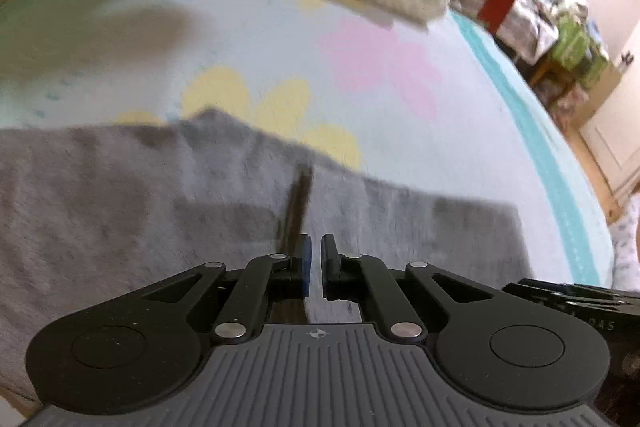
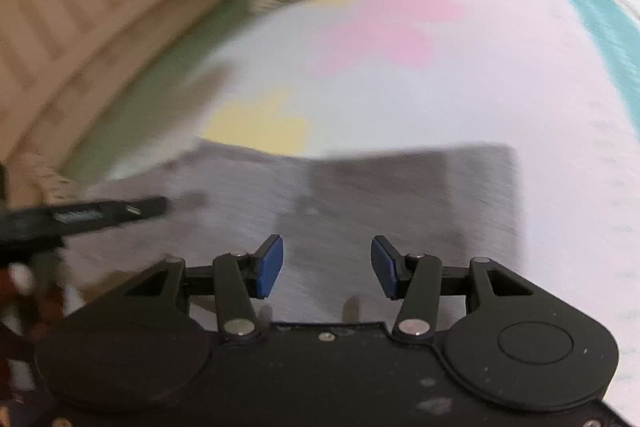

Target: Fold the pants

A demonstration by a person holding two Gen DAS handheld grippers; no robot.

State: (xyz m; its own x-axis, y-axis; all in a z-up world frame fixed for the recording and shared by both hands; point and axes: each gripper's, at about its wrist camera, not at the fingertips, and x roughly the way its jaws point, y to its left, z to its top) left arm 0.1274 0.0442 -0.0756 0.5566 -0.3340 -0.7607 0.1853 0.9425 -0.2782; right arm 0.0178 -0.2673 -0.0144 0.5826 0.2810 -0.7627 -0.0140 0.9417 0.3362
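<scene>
The grey pants (image 1: 200,211) lie flat on the bed (image 1: 400,115). Left gripper (image 1: 315,267) pressed together, empty; right gripper (image 2: 327,267) spread above cloth, likely to snag one layer only.

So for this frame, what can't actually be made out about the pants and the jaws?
- Pants: both wrist views cut them off at the left and bottom edges, and the gripper bodies cover the near part, so the fold stage is unclear.
- Left gripper: jaws almost closed; whether they pinch fabric or the dark strip beside them cannot be told.
- Right gripper: motion blur hides whether its open jaws touch the cloth.
</scene>
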